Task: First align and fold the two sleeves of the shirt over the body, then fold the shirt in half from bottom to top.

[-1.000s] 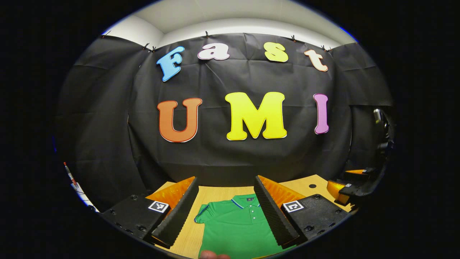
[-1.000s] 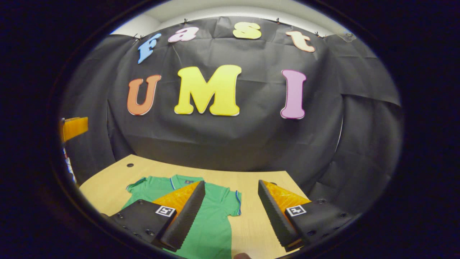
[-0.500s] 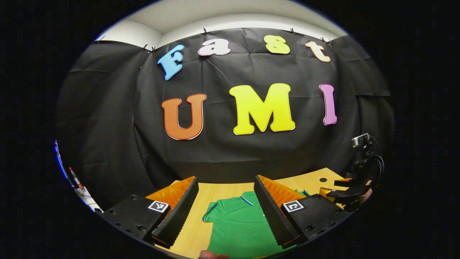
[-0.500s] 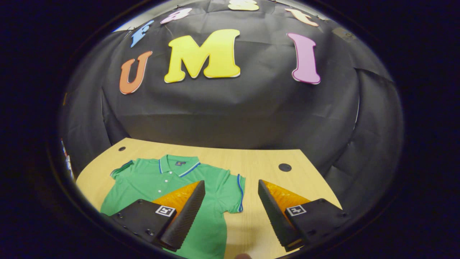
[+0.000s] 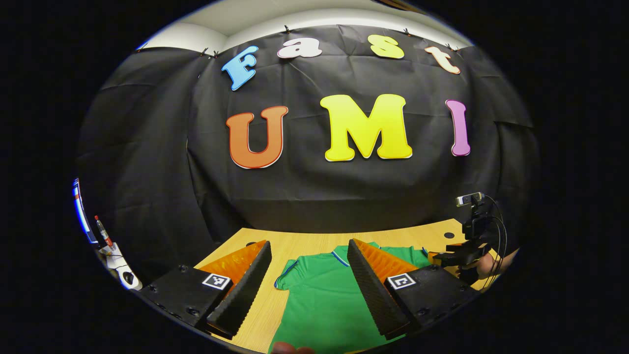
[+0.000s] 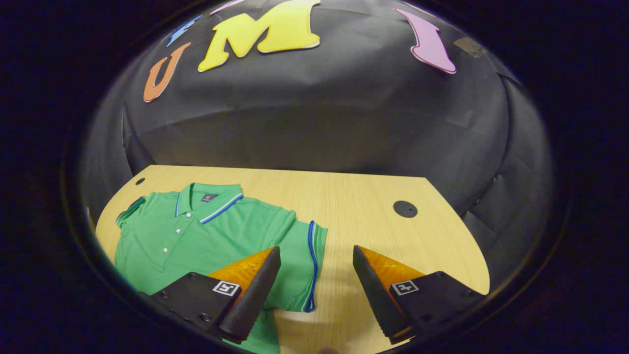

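Since a second ago the right gripper (image 6: 317,275) has tipped down toward the table, so more of the wooden top and the whole upper part of the shirt now show in its view, and its fingers have come over the sleeve on that side; the left gripper (image 5: 309,275) has shifted less, with the shirt sliding a little to the right between its fingers. The green polo shirt (image 6: 206,236) lies flat and face up on the wooden table (image 6: 363,196), collar toward the booth wall, buttons showing down the placket, both short sleeves spread out to the sides and not yet folded over the body. The blue-edged sleeve (image 6: 302,260) lies just ahead of and between the right gripper's fingers, which stand wide apart and hold nothing; whether they touch the cloth cannot be told. In the left gripper view the shirt (image 5: 319,300) lies under and beyond that gripper's fingers, also spread wide and empty, with the other sleeve (image 5: 287,275) between them. Farther off at the right of that view the right gripper (image 5: 459,255) shows with a hand (image 5: 491,265) behind it. A dark round hole (image 6: 405,209) sits in the table well apart from the shirt.
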{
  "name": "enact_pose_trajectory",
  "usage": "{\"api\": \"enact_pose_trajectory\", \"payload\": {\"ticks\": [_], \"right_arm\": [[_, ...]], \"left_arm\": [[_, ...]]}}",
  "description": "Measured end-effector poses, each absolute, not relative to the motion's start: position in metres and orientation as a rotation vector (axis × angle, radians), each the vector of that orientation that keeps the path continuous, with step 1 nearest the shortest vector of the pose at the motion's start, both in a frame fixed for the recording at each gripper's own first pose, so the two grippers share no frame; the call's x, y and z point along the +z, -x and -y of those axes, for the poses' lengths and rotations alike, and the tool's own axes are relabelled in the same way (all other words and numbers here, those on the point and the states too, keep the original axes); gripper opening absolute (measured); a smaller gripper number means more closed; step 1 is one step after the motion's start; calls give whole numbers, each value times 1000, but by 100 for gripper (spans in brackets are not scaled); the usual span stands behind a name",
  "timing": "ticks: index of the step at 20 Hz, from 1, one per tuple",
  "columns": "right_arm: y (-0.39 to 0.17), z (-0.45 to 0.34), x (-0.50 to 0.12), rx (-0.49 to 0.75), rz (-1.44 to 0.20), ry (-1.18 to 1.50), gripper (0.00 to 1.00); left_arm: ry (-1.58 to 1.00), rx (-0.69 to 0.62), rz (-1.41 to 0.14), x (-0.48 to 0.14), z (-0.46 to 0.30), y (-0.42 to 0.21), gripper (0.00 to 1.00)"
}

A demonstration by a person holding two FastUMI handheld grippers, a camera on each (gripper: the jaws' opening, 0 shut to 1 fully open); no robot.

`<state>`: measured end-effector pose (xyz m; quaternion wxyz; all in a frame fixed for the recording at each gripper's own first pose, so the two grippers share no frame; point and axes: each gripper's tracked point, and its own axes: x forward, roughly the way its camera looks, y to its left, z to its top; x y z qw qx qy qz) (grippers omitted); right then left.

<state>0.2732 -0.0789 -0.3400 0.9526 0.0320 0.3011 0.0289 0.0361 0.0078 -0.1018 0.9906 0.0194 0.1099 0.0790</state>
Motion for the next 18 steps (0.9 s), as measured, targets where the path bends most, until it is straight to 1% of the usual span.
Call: {"api": "enact_pose_trajectory", "payload": {"ticks": [2, 3, 4, 5, 6, 7, 9, 11, 12, 15, 17, 18], "right_arm": [[-280, 77, -353, 59, -634, -77, 92], [-283, 76, -360, 59, -649, -86, 94], [-286, 75, -365, 54, -663, -94, 89], [-286, 74, -373, 56, -685, -102, 81], [-285, 76, -380, 41, -708, -98, 67], [-283, 73, -381, 54, -717, -102, 59], [-284, 73, -383, 61, -717, -89, 48], [-284, 68, -384, 88, -728, -88, 43], [-286, 68, -383, 89, -728, -87, 8], [-283, 68, -378, 82, -746, -122, 8], [-287, 70, -365, 70, -717, -164, 6], [-288, 70, -357, 68, -701, -179, 7]], "left_arm": [[-51, 162, -236, -109, -8, -37, 100], [-52, 162, -249, -113, -8, -38, 100], [-52, 162, -256, -114, -8, -38, 100], [-54, 162, -261, -114, -8, -38, 100], [-61, 159, -260, -113, -7, -39, 100], [-70, 159, -256, -111, -8, -39, 100], [-79, 158, -256, -111, -8, -40, 100], [-74, 146, -269, -116, -4, -40, 100], [-73, 141, -278, -120, -2, -39, 100], [-82, 123, -283, -117, 5, -35, 100], [-89, 117, -270, -114, 7, -34, 100], [-87, 119, -269, -115, 7, -33, 99]]}}
